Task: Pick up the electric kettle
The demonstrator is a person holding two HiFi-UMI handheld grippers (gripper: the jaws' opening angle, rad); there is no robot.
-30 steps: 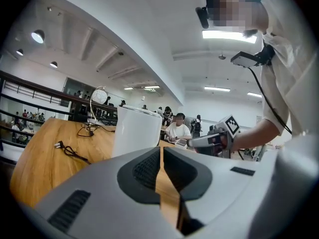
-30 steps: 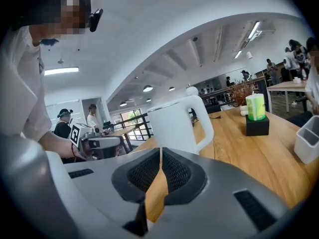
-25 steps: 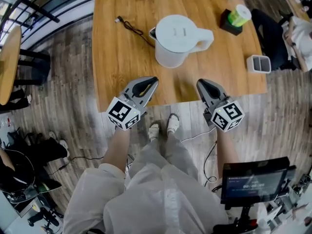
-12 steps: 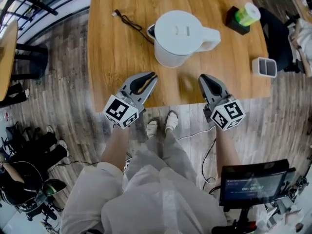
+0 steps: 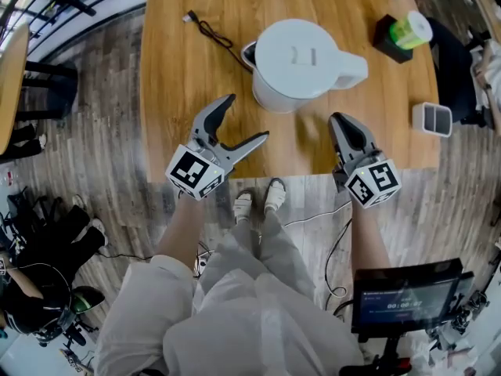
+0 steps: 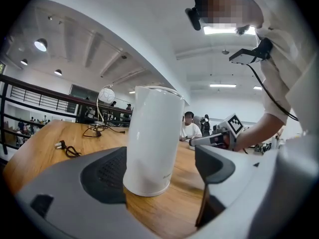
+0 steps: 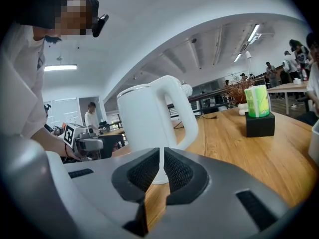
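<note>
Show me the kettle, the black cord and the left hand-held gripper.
kettle (image 5: 301, 53), head view, middle of its lid.
black cord (image 5: 190, 16), head view, its plug end.
left hand-held gripper (image 5: 249, 117), head view, midway between its opening, empty jaws.

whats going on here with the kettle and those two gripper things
A person stands at a wooden table with a gripper in each hand, facing a white electric kettle that stands upright on it. The left gripper is opening its fingers, with the kettle just ahead of them and untouched. The right gripper is shut and empty, aimed toward the kettle's handle side. Nothing is picked up yet.
</note>
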